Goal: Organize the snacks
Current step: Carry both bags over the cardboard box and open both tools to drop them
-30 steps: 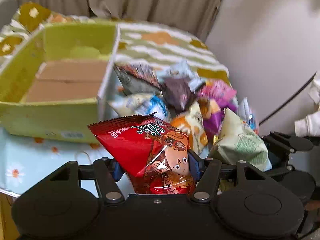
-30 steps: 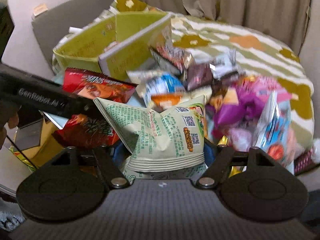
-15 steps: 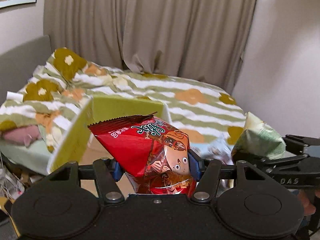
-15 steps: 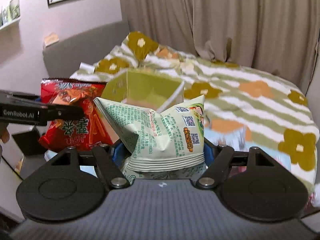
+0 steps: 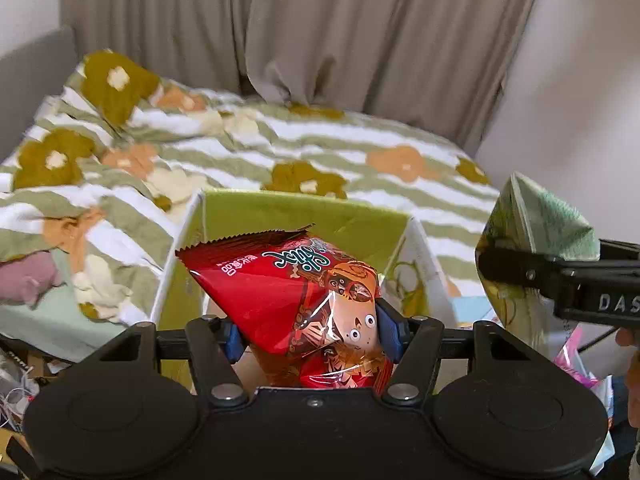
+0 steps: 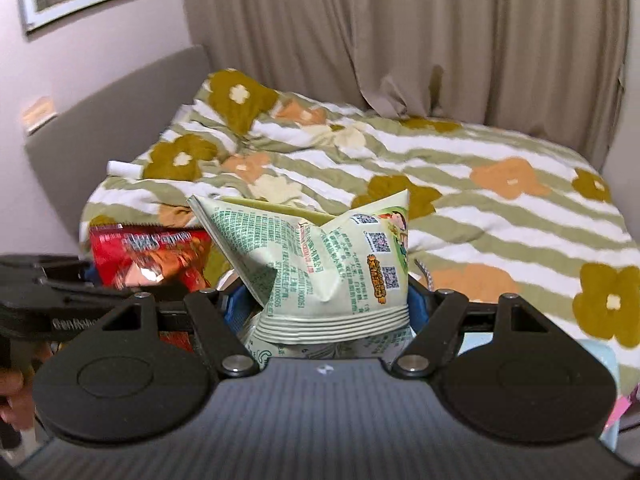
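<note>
My left gripper (image 5: 310, 336) is shut on a red snack bag (image 5: 296, 292) with a cartoon face, held up in front of the open lime-green box (image 5: 304, 212). My right gripper (image 6: 324, 308) is shut on a pale green snack bag (image 6: 320, 256) printed with QR codes. In the left wrist view the green bag (image 5: 536, 220) and the right gripper's side show at the right edge. In the right wrist view the red bag (image 6: 148, 256) shows to the left, with a thin strip of the green box's rim behind the green bag.
A bed with a green-striped floral quilt (image 5: 360, 152) fills the background, beige curtains (image 6: 400, 40) behind it. A grey headboard (image 6: 120, 100) stands at the left. Pink and other snack packets (image 5: 576, 356) lie low at the right on a light blue surface.
Both grippers have risen from the snack pile with their bags and tilted up. The green box now sits directly behind the red bag, and the pile has dropped out of view.
</note>
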`<state>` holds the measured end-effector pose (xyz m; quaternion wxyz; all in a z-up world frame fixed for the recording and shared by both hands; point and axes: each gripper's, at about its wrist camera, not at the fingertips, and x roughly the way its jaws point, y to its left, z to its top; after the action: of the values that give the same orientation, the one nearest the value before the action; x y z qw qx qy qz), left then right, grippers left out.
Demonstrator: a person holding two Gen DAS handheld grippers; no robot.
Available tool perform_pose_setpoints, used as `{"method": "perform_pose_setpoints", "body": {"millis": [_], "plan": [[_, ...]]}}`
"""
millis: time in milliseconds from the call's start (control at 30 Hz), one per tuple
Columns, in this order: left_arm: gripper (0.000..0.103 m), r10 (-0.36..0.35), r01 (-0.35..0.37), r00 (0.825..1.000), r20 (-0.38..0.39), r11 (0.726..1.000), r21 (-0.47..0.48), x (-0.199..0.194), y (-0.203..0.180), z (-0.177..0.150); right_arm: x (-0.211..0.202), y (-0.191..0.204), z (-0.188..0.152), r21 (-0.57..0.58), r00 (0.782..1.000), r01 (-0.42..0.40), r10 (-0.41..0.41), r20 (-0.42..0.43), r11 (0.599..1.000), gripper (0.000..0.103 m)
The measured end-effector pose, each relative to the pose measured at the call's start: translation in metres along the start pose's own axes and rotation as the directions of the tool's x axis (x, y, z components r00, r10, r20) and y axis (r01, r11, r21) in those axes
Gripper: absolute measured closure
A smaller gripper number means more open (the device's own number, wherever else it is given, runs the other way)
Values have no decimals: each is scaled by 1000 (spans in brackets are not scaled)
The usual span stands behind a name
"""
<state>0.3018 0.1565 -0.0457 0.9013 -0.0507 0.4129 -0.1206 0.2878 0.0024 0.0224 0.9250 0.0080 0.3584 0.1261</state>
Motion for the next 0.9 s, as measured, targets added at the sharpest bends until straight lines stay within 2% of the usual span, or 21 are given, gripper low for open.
{"method": "perform_pose_setpoints", "body": {"millis": [200,300,400,433,567,900], "plan": [[37,-41,44,997,-57,998,40,51,18,11,58,6,6,53,997,67,-64,-47,996,14],[34,-29,34,997,-77,997,65,64,20,17,76,7,6,82,994,83,-77,-71,993,14],[6,54,-42,994,-98,993,114,72,19,21,86,11,8,80,991,94,-85,-104,992,14],[3,76,-64,993,-88,990,127,70,20,20,89,14,9,71,989,100,-91,-113,992,14],[2,98,-84,992,-82,983,160,57,28,14,104,19,13,63,985,117,-108,-133,991,14],[2,73,-71,997,-20,992,102,18,50,13,138,38,17,55,983,91,-80,-167,994,13]]}}
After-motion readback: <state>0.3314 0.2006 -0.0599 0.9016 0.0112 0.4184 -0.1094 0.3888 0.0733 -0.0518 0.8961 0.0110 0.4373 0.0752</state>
